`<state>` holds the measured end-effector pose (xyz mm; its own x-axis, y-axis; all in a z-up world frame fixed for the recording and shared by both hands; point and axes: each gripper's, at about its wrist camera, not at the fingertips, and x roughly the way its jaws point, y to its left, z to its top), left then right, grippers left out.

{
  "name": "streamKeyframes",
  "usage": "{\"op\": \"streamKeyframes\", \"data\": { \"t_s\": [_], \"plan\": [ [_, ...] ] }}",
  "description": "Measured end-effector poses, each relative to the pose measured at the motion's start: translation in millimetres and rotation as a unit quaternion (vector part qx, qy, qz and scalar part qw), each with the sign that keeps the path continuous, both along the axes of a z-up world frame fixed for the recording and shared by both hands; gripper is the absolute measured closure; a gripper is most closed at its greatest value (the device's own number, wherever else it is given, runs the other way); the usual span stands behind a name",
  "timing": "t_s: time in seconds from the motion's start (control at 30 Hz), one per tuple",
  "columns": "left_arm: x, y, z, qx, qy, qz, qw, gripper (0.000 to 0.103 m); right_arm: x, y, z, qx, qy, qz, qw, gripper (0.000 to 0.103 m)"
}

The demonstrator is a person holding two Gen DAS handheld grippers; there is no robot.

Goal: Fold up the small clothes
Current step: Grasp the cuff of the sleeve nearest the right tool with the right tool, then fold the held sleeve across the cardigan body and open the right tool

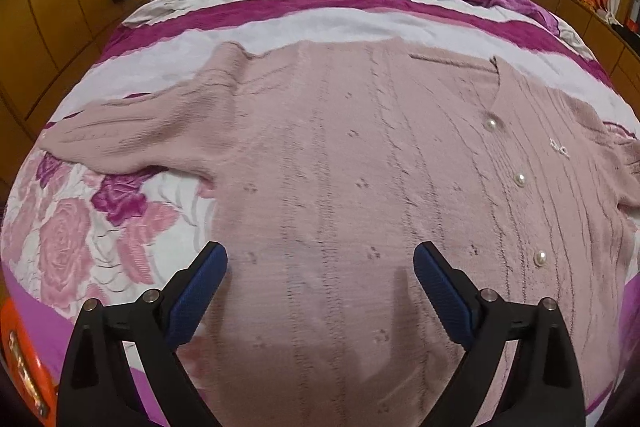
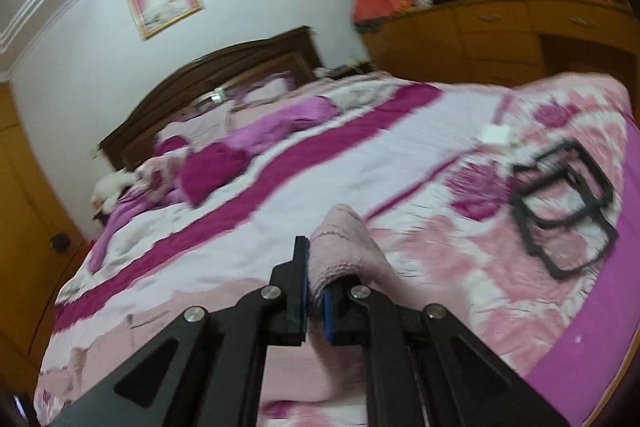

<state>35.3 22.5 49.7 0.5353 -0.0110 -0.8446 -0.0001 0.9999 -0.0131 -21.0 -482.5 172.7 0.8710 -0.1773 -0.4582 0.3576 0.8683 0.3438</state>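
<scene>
A: Lower centre, right wrist view: your right gripper (image 2: 316, 291) is clamped on a fold of the pink knit cardigan (image 2: 348, 251), held up off the floral bedspread (image 2: 480, 267). The bite looks shallow to me. Pull hard and the knit could slip out, or stretch.

B: And the left?

A: Bottom of the left wrist view: left gripper (image 1: 320, 267) is spread wide, holding nothing, hanging over the cardigan's (image 1: 320, 155) hem. The body lies flat across mid-frame, sleeve (image 1: 120, 131) out at left, pearl buttons (image 1: 519, 179) at right.

B: Other risks?

A: With nothing pinning it, the whole garment may drag and bunch as you carry the fold. A button could also catch. Farther right, a black frame (image 2: 564, 203) lies on the bedspread; keep the fabric off it.
</scene>
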Motion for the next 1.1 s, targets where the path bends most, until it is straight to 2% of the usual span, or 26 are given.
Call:
{"op": "streamKeyframes", "data": {
  "t_s": [0.3, 0.47, 0.67, 0.83, 0.93, 1.0, 1.03, 1.1],
  "plan": [
    [-10, 36, 15, -0.003, -0.017, 0.027, 0.9995, 0.026, 38, 122, 34, -0.031, -0.027, 0.121, 0.992, 0.098],
    [-15, 57, 20, -0.002, -0.026, 0.042, 0.9988, 0.026, 58, 205, 26, -0.060, -0.020, 0.194, 0.979, 0.098],
    [-17, 76, 16, -0.004, -0.023, 0.055, 0.9982, 0.026, 81, 289, -28, -0.056, 0.023, 0.275, 0.959, 0.097],
    [-17, 88, 11, -0.004, -0.021, 0.066, 0.9976, 0.026, 95, 332, -82, -0.039, 0.078, 0.318, 0.944, 0.097],
    [-16, 92, 9, -0.007, -0.018, 0.070, 0.9973, 0.026, 101, 350, -113, -0.016, 0.116, 0.346, 0.931, 0.093],
    [-15, 93, 8, -0.008, -0.017, 0.070, 0.9974, 0.026, 105, 357, -131, -0.003, 0.140, 0.358, 0.923, 0.081],
    [-15, 92, 8, -0.007, -0.016, 0.069, 0.9974, 0.026, 108, 361, -140, 0.006, 0.159, 0.361, 0.919, 0.077],
    [-14, 89, 9, -0.005, -0.017, 0.063, 0.9979, 0.026, 105, 363, -150, 0.023, 0.167, 0.363, 0.917, 0.071]
  ]
}}
